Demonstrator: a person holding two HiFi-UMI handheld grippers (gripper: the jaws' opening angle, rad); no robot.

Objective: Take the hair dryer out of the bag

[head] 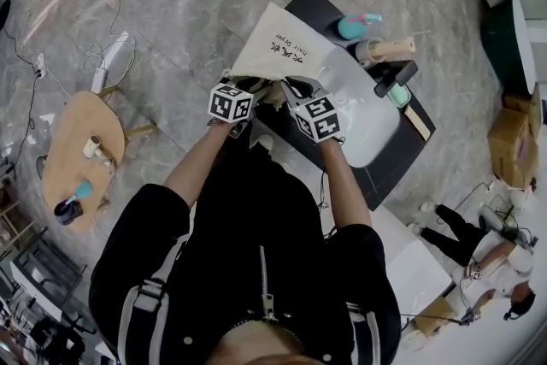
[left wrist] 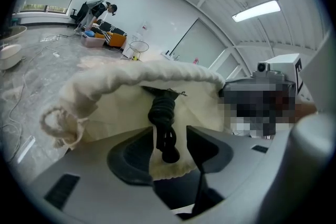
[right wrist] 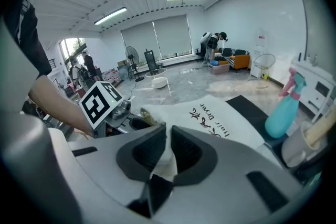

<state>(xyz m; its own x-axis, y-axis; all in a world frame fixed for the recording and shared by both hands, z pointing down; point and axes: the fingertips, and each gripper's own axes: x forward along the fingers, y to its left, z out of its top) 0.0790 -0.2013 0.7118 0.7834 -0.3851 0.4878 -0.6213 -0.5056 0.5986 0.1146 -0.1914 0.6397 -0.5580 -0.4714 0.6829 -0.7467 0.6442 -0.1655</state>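
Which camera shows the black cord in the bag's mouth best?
The left gripper view: the coiled cord hangs out of the bag mouth, between the open jaws of the left gripper. The head view shows the bag but no cord; the right gripper view only its printed side.

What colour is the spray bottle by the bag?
The spray bottle is teal with a pink trigger, clearest in the right gripper view.
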